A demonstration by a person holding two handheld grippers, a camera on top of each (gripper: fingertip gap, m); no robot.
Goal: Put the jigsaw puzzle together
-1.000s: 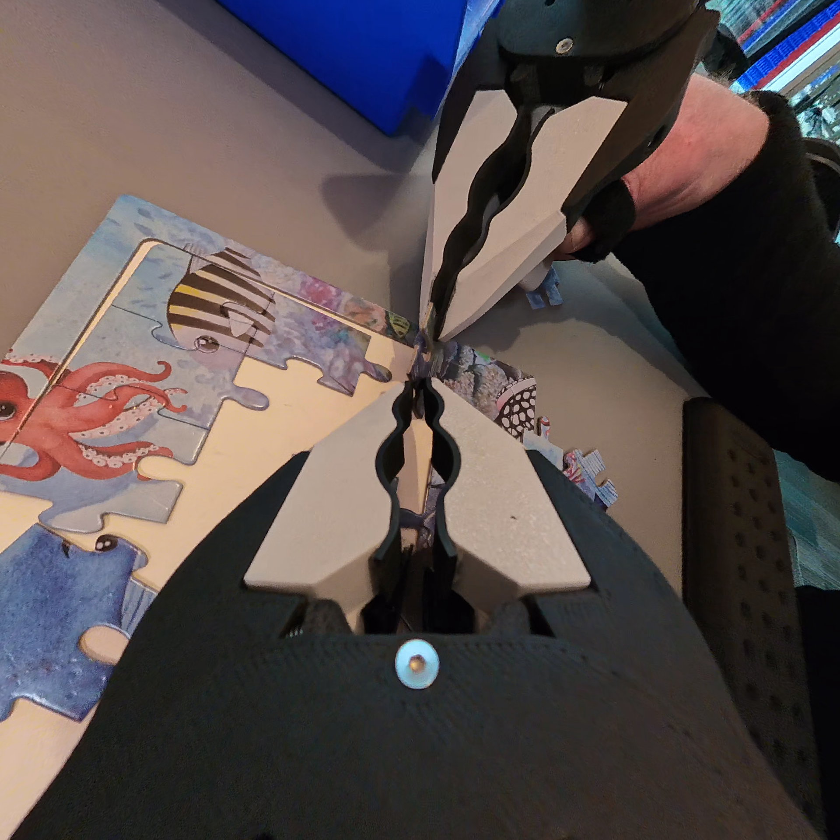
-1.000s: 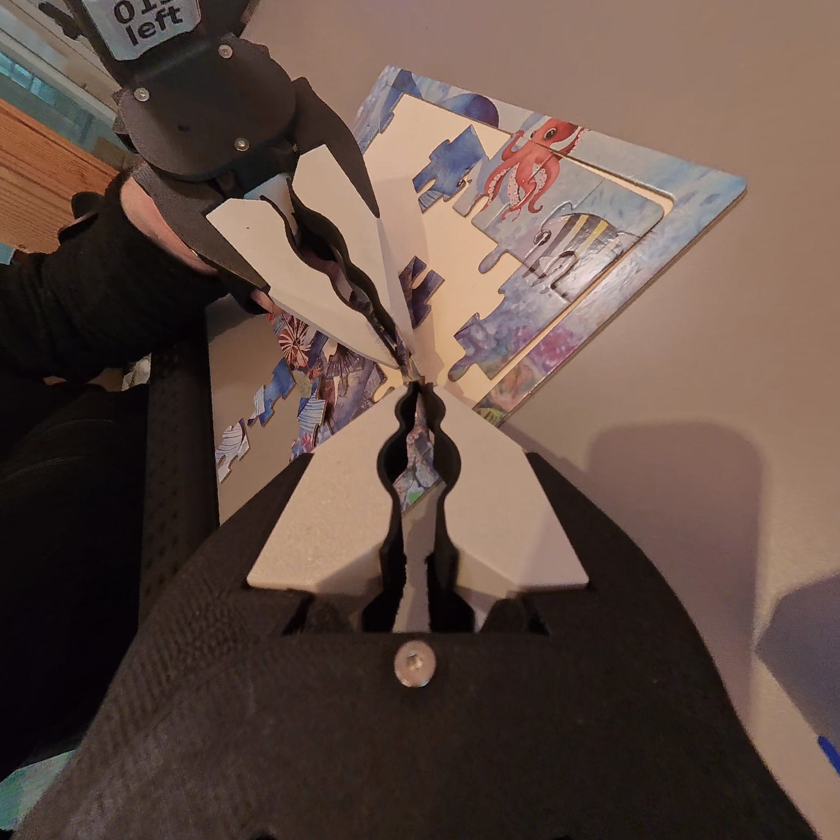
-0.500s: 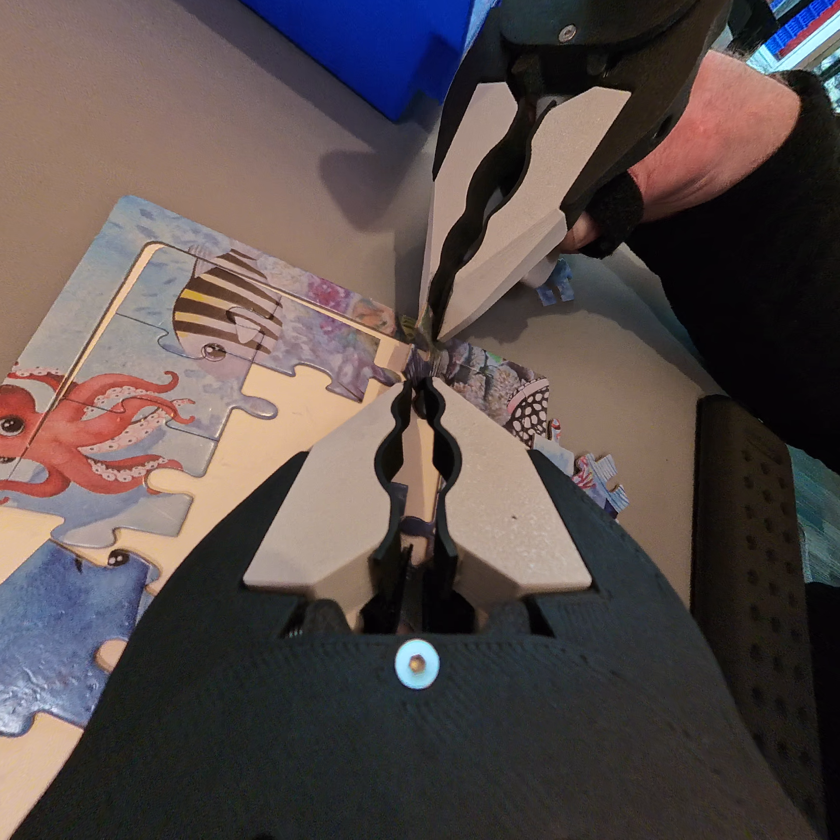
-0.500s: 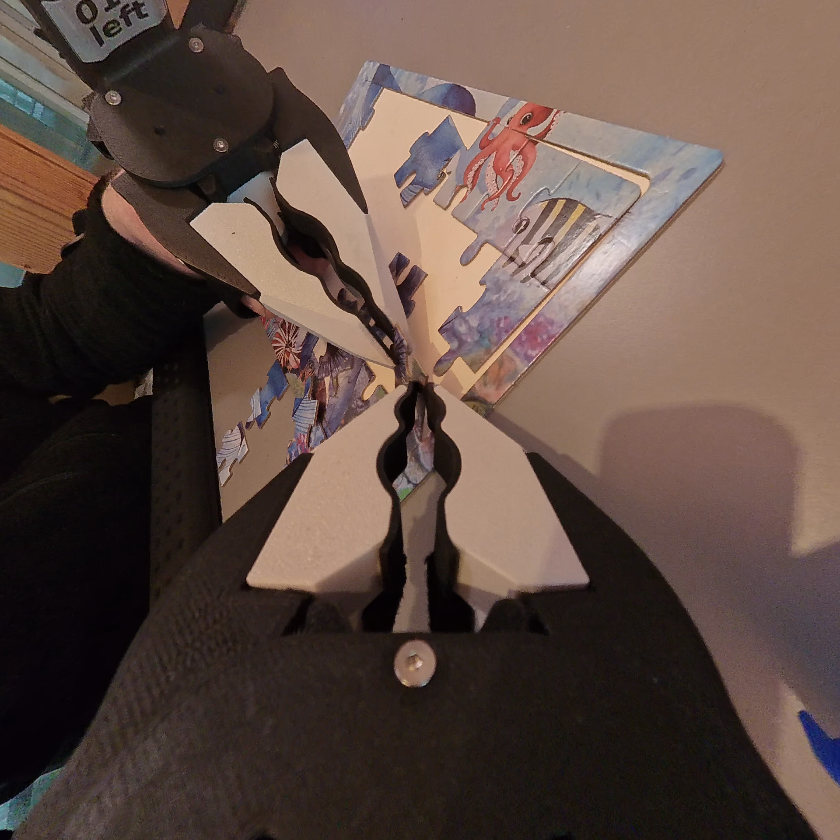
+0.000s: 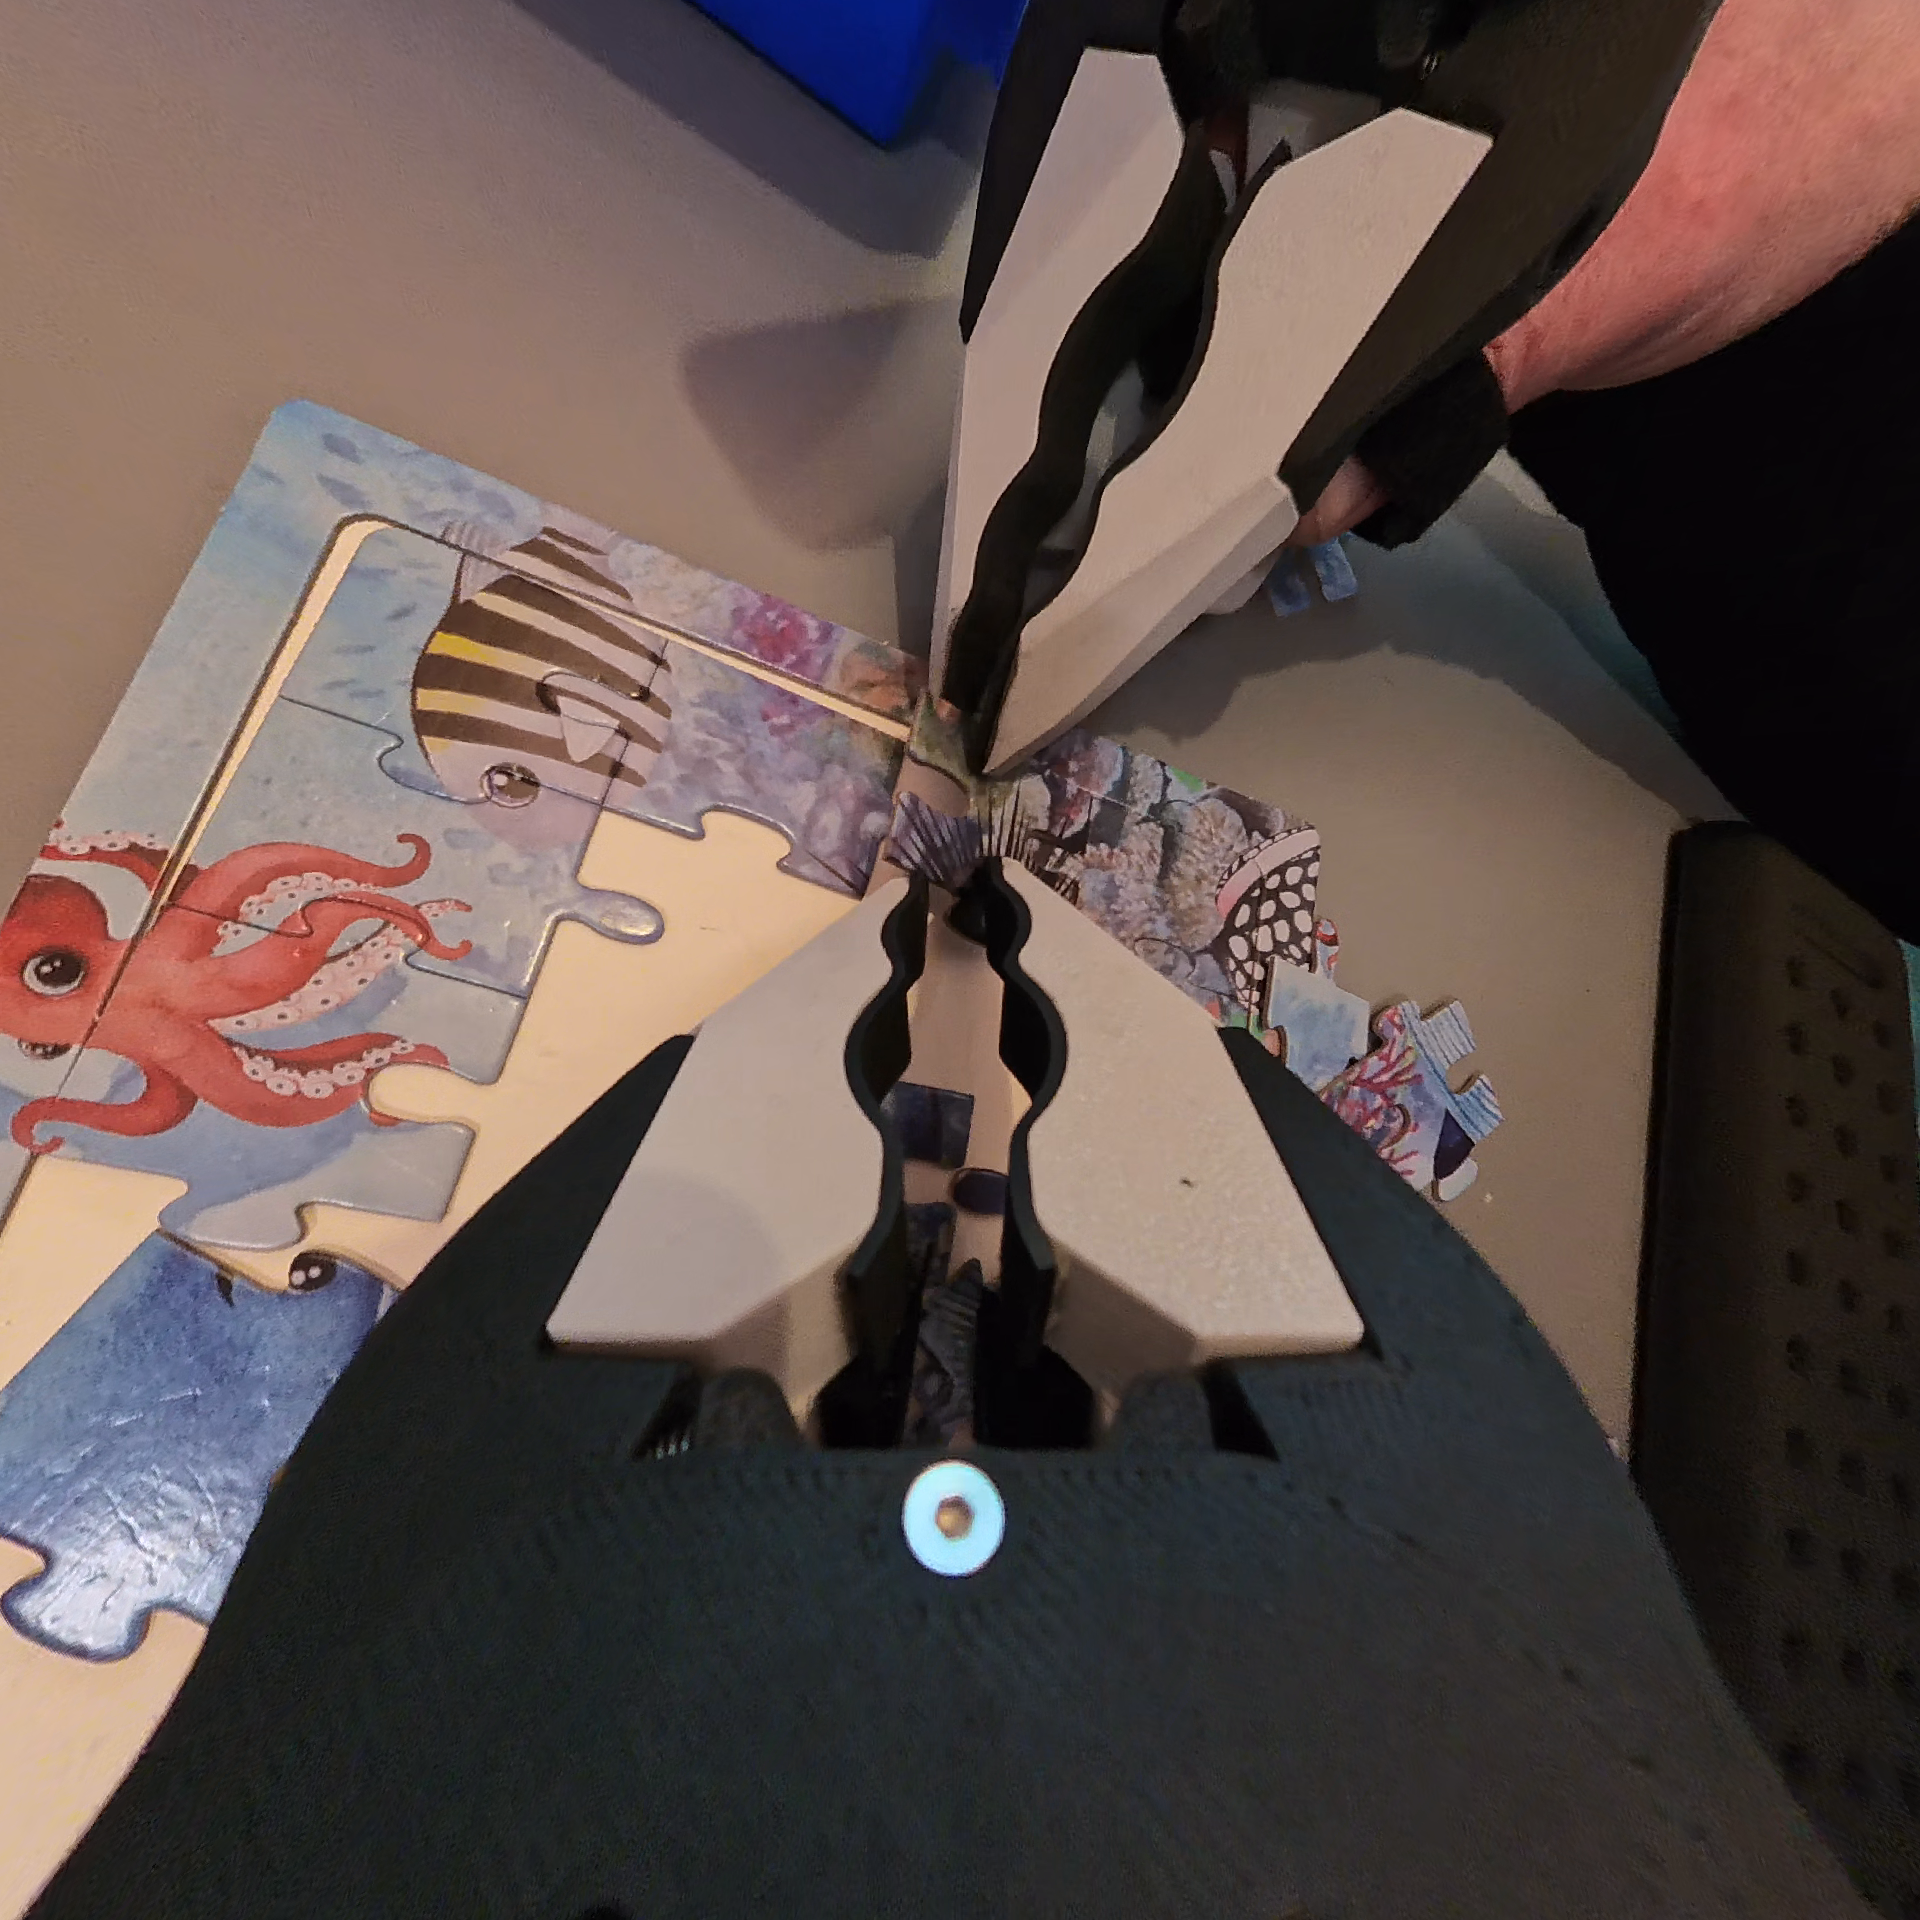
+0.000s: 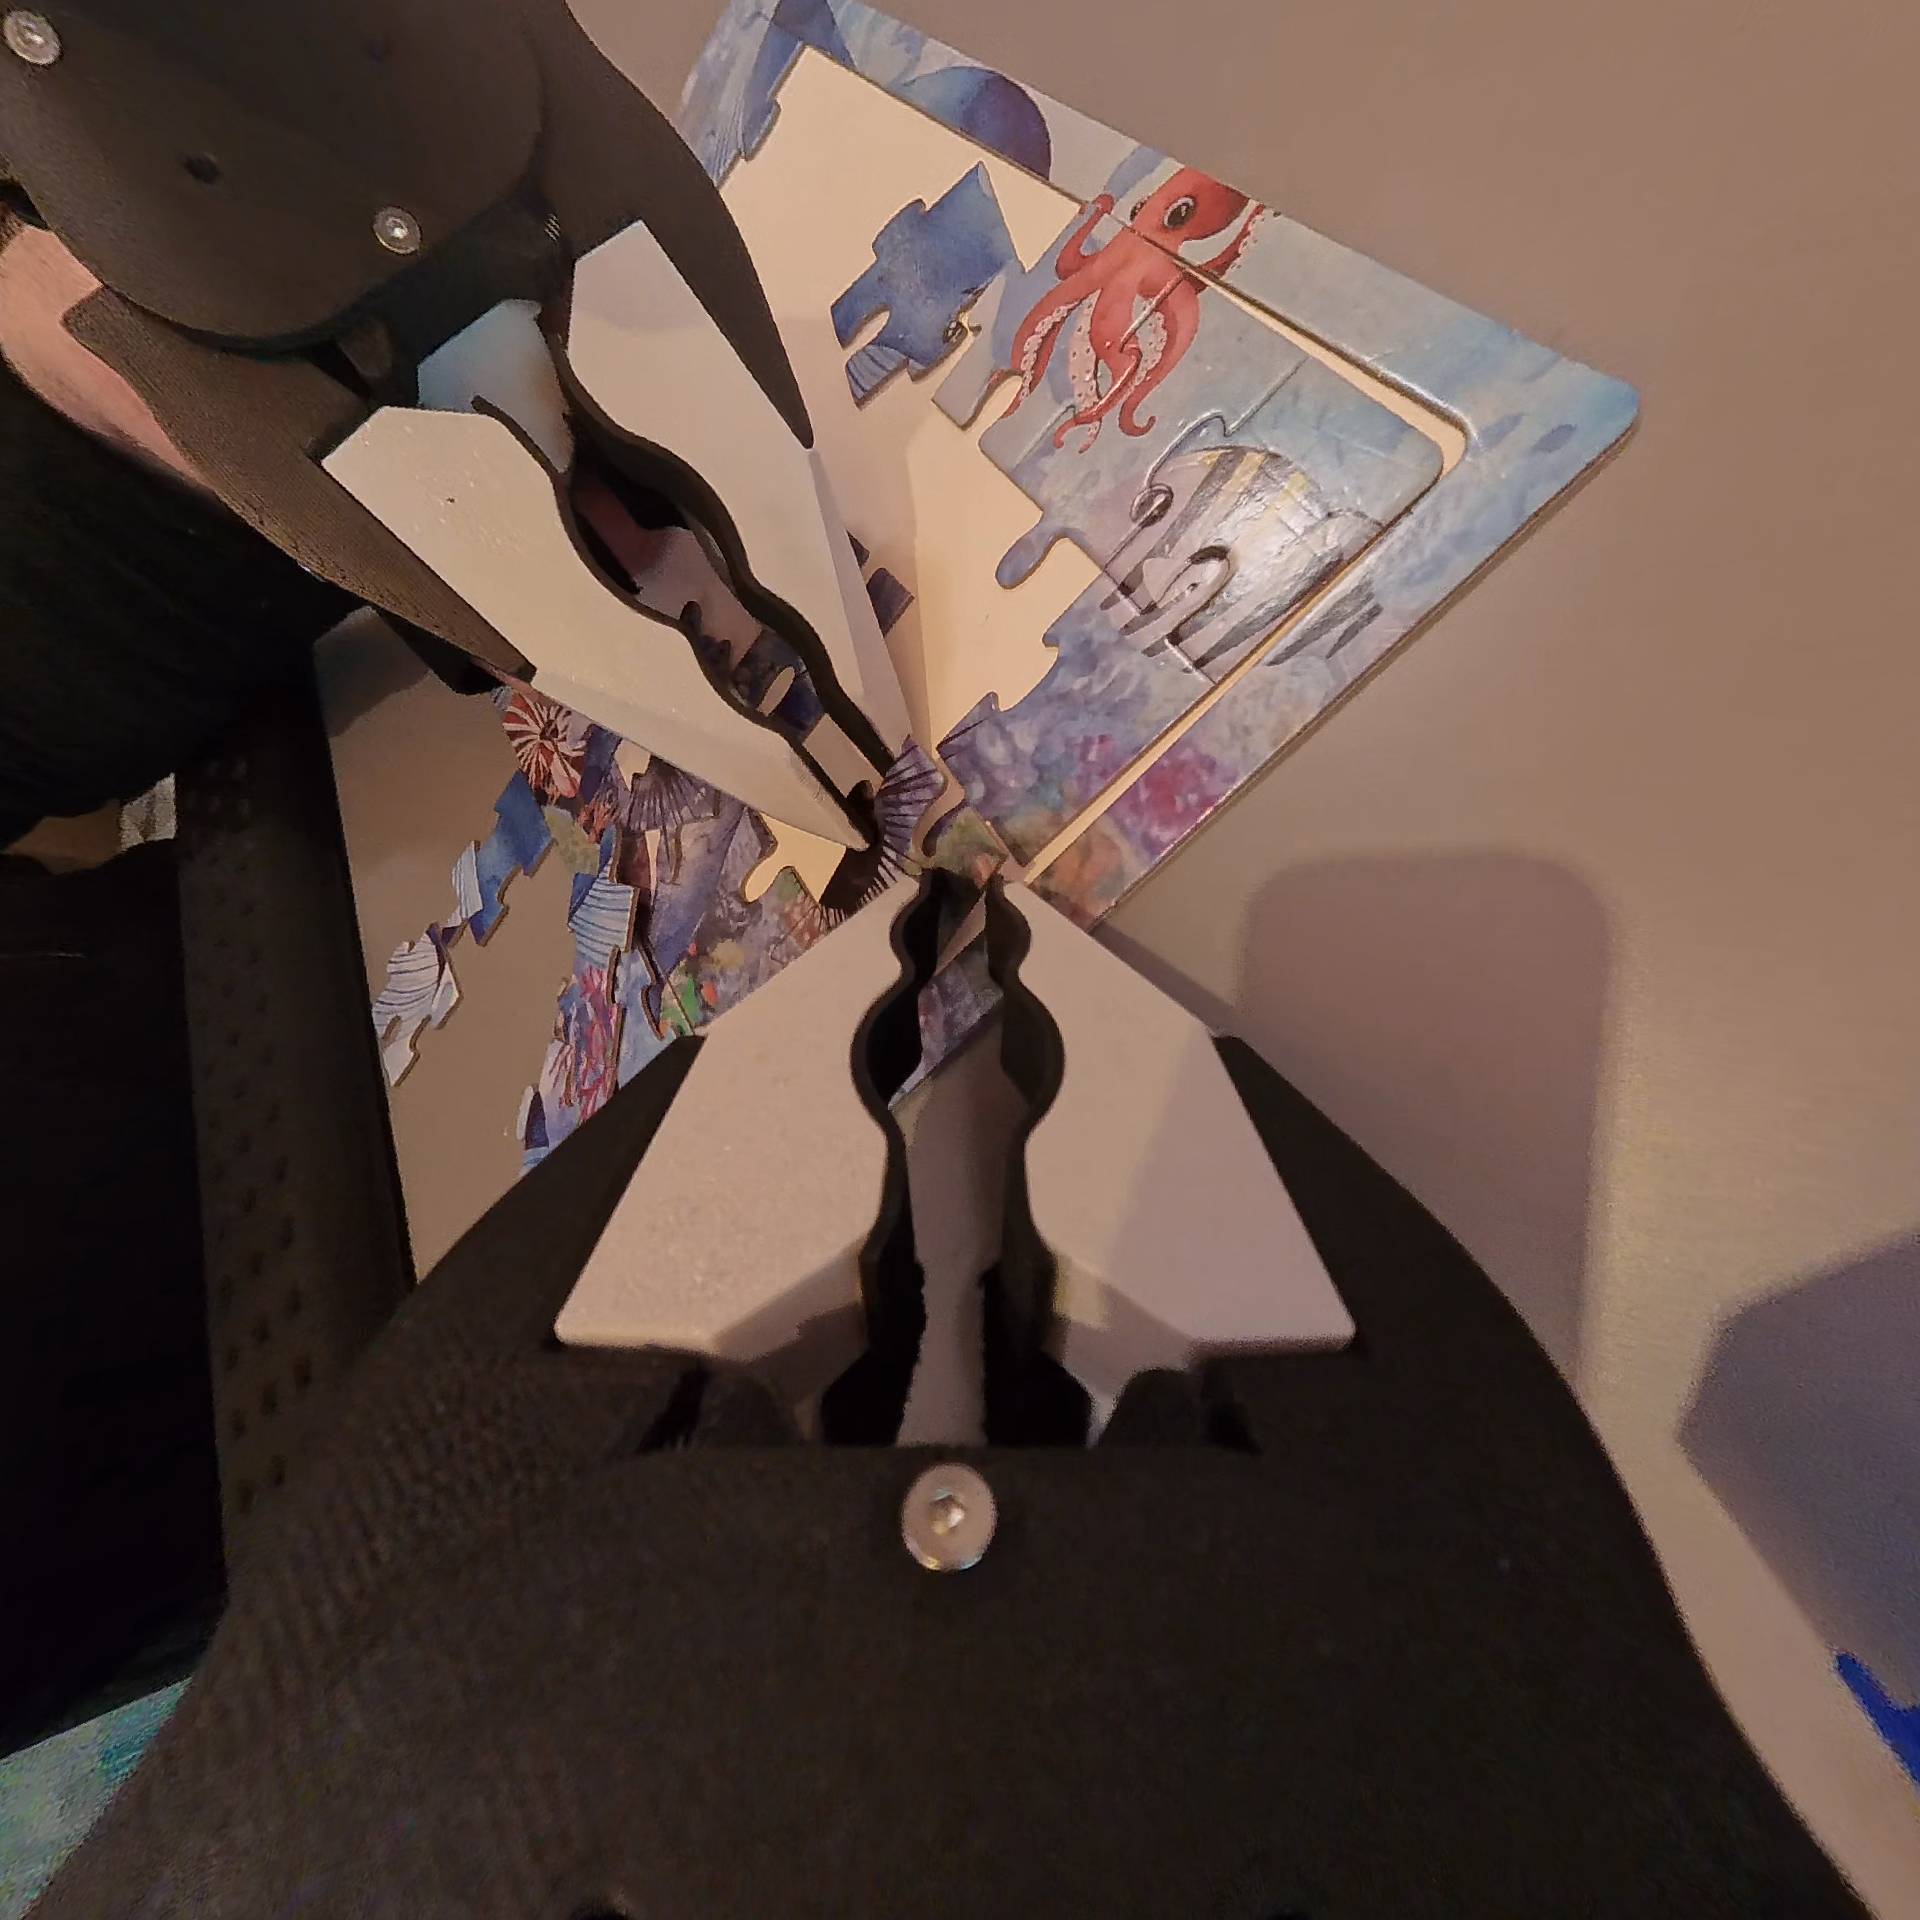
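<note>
I see the half-filled sea-creature jigsaw puzzle (image 5: pixel 343 790), and both my left hand-held gripper (image 5: pixel 961 894) and right hand-held gripper (image 6: pixel 961 883), tips pressed together, meet on one corner piece (image 5: pixel 940 821).

Both grippers have come down closer to the tray (image 5: pixel 301 468). The left gripper (image 5: pixel 958 888) and right gripper (image 6: pixel 961 883) now have their tips almost on its right corner. The fan-patterned piece (image 5: pixel 940 831), barely seen between the tips before, now shows lying flat in that corner, against the purple coral piece (image 5: pixel 769 758). The right tips now press on the piece's outer edge. The blue bin (image 5: pixel 862 62) has slid nearly out of the left wrist view.
</note>
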